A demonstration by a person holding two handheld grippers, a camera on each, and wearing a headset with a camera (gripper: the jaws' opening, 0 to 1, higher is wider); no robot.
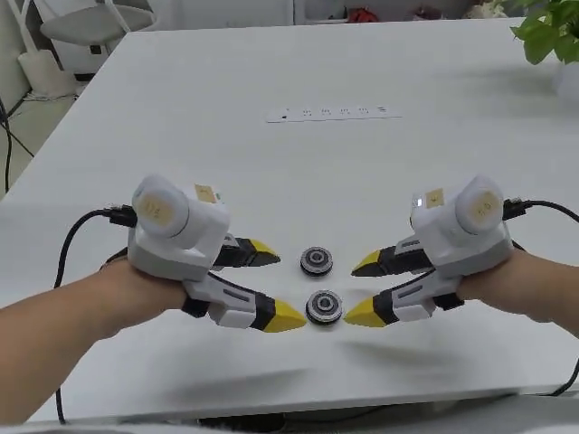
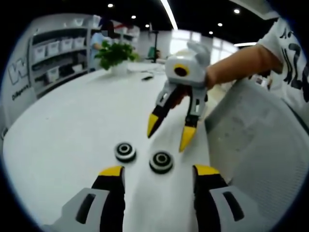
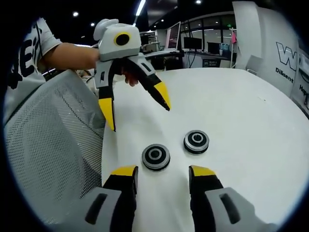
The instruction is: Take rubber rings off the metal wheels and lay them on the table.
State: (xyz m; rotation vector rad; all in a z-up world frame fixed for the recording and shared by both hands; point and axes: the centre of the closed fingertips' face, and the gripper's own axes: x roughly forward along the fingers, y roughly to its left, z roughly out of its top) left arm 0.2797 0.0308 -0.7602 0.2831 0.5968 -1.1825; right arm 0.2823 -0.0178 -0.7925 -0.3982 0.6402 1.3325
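L gripper [image 1: 282,283]: jaws spread wide, nothing between the pads. R gripper [image 1: 358,289]: same, jaws apart, holding nothing. Both sit low over the table [image 1: 271,163], yellow tips facing each other across a narrow gap, L one on the left, R one on the right.

Near wheel [image 1: 324,306] lies flat in that gap, betw. the near tips of both grippers, just beside them; can't tell if any tip touches. Far wheel [image 1: 316,260] lies flat just beyond it, betw. the far tips, w/ a bit more room each side. Each wheel has its black rubber ring on.

Farther out: white power strip [image 1: 333,114] at mid table, well apart from the wheels. Green plant [image 1: 547,32] at far right corner. Black cable [image 1: 77,231] runs off the L gripper.
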